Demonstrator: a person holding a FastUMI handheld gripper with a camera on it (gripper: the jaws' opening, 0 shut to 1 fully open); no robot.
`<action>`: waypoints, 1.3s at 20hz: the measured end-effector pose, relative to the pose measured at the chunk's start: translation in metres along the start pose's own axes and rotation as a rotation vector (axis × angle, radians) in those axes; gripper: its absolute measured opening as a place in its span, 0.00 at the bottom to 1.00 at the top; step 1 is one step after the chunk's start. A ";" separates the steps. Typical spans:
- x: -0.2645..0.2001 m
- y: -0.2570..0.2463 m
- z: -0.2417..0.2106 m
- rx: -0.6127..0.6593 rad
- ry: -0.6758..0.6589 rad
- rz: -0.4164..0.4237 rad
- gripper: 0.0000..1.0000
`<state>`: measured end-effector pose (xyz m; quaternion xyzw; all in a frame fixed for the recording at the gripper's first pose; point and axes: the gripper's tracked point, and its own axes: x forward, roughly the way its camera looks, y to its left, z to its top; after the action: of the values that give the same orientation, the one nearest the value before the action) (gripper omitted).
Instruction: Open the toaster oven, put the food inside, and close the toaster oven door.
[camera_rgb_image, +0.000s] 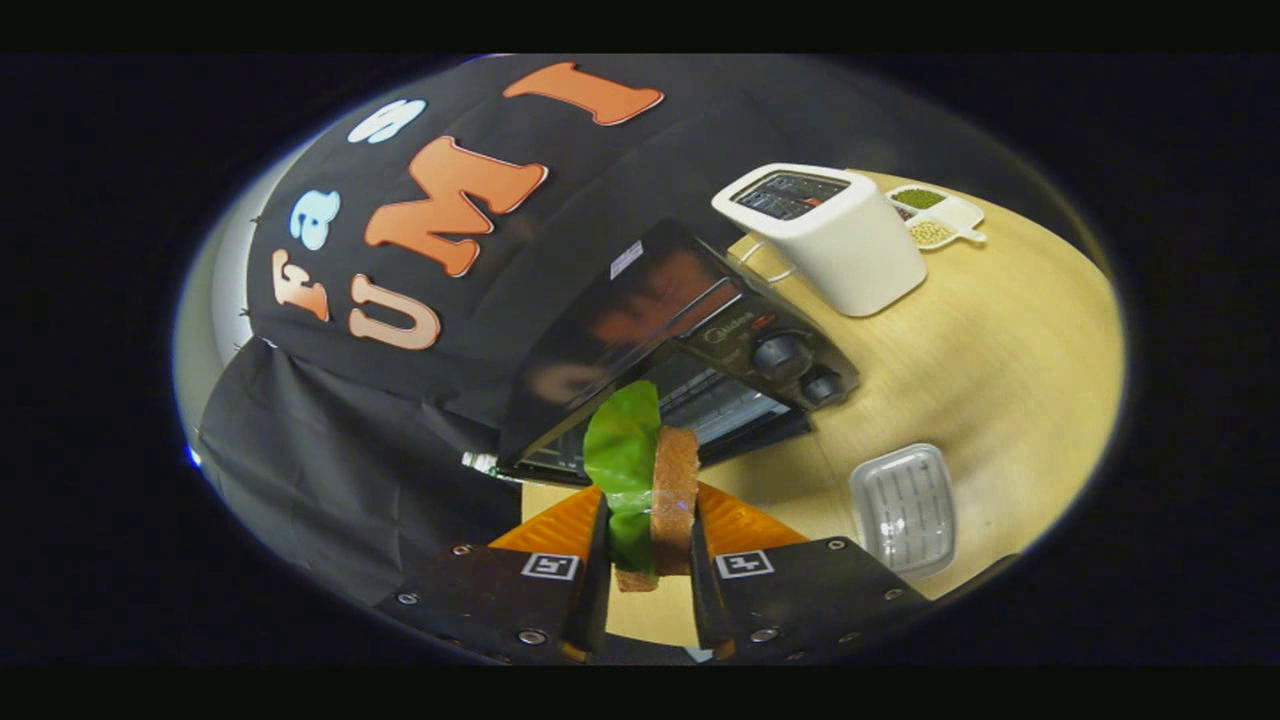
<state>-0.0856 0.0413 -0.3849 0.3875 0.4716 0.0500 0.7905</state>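
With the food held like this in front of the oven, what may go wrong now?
1. The gripper pinches the bread slice and lettuce leaf low down; the leaf may slip out.
2. The tall food may catch on the toaster oven opening on the way in.
3. The white toaster stands close by; a wide swing might hit it.

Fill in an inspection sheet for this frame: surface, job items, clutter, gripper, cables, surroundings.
Surface: light wooden table, tilted in the gripper view.
Job items: black toaster oven just beyond the fingers, its door appears open with the rack visible; food, a brown bread slice with a green leaf, held upright between the fingers.
Clutter: white toaster behind the oven; divided dish with green and pale fillings beyond it; clear plastic tray beside the fingers.
Gripper: gripper shut on the food, both fingers pressing its sides.
Cables: a thin wire by the white toaster's base.
Surroundings: black cloth wall behind the oven.
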 end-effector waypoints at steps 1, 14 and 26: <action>0.008 0.006 -0.001 0.020 -0.006 0.019 0.35; 0.102 0.014 0.009 0.226 -0.197 0.089 0.35; 0.150 0.004 0.025 0.253 -0.350 0.025 0.39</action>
<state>0.0178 0.0963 -0.4815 0.4922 0.3251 -0.0680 0.8047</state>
